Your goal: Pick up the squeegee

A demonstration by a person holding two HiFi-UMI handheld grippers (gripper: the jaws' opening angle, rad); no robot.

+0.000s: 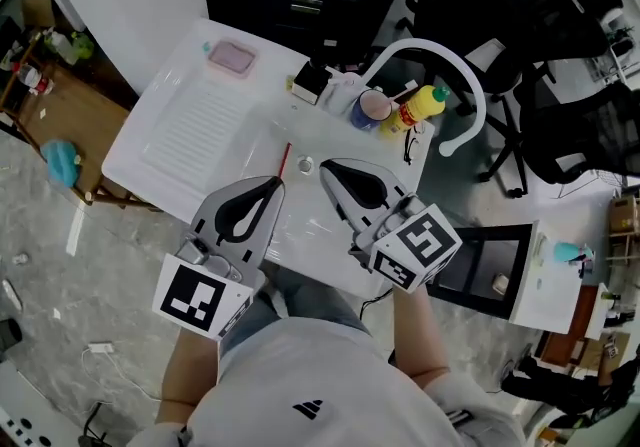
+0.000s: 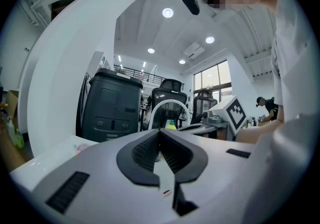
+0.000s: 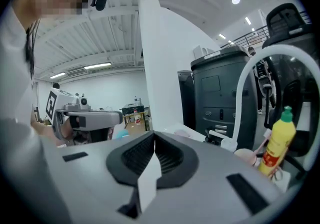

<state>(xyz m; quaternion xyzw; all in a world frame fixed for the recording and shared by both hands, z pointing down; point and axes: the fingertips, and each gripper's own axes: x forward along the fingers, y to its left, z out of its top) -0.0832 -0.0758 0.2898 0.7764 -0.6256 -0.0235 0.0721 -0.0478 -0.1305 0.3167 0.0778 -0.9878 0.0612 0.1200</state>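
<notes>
A thin red-edged tool (image 1: 285,160), which may be the squeegee seen edge-on, lies in the white sink basin (image 1: 250,140) beside the drain (image 1: 305,165). My left gripper (image 1: 272,182) hovers just left of it and my right gripper (image 1: 325,167) just right of it, both apart from it. Both are shut, and nothing shows between their pads. In the left gripper view the jaws (image 2: 159,130) meet at the tip, and the tool is hidden. The right gripper view shows the same for its jaws (image 3: 154,133).
A ribbed drainboard (image 1: 190,125) with a pink soap dish (image 1: 232,57) fills the sink's left. At the back stand a black-and-white box (image 1: 312,81), a cup (image 1: 372,107), a yellow bottle (image 1: 425,105) and a white arched faucet (image 1: 440,55). Office chairs (image 1: 540,85) stand behind.
</notes>
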